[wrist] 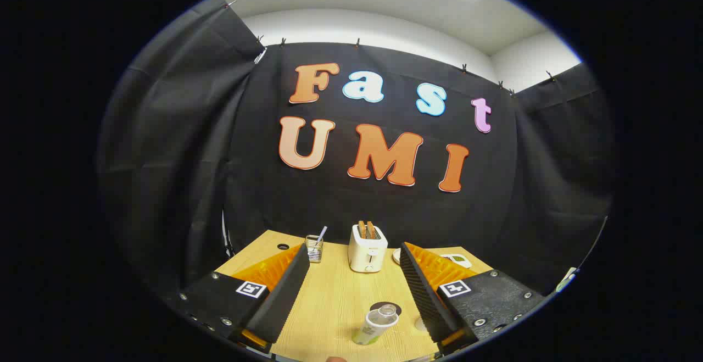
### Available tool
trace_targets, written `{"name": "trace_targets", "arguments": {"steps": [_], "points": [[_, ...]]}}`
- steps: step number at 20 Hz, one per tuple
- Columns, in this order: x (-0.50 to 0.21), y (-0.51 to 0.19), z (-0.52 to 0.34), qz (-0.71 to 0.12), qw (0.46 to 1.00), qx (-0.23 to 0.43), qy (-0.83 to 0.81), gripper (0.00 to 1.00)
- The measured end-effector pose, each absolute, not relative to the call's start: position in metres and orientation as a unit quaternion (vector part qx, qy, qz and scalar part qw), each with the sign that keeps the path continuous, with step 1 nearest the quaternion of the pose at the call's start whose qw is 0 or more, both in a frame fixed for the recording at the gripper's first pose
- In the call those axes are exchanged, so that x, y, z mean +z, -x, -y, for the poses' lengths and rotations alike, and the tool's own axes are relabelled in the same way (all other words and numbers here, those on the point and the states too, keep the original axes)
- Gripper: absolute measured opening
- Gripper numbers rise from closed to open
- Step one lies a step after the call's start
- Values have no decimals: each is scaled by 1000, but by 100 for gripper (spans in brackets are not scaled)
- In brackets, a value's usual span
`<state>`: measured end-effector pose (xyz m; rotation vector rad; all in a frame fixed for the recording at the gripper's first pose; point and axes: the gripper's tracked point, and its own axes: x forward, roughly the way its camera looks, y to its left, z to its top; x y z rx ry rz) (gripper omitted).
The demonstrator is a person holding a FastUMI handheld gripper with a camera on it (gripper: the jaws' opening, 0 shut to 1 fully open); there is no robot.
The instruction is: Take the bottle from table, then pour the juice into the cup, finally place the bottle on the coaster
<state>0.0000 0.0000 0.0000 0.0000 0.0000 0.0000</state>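
Black cloth wall (165, 159), wooden table (329, 296)

Coaster (396, 309) mostly covered by bottle (376, 324); only dark arc seen behind bottle neck. Bottle contents not discernible. Pale object (422, 324), perhaps cup, largely hidden behind right finger (425, 290) of claw (351, 288); identity not confirmed. Plate (396, 256) beside toaster (367, 248) partly hidden by same finger. Small white-green item (457, 260) beyond right finger too small to be identified. Desk (335, 296) near edge cut off. Rack (314, 248) contents too small to be made out.
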Motion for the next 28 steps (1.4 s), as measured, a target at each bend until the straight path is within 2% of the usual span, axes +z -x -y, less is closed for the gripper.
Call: {"name": "trace_targets", "arguments": {"steps": [5, 12, 28], "points": [[4, -7, -4, 21, 1000, 7, -3, 98], [-7, -8, 11, 2, 1000, -10, 10, 98], [-14, 3, 10, -1, 999, -4, -31, 98]]}}
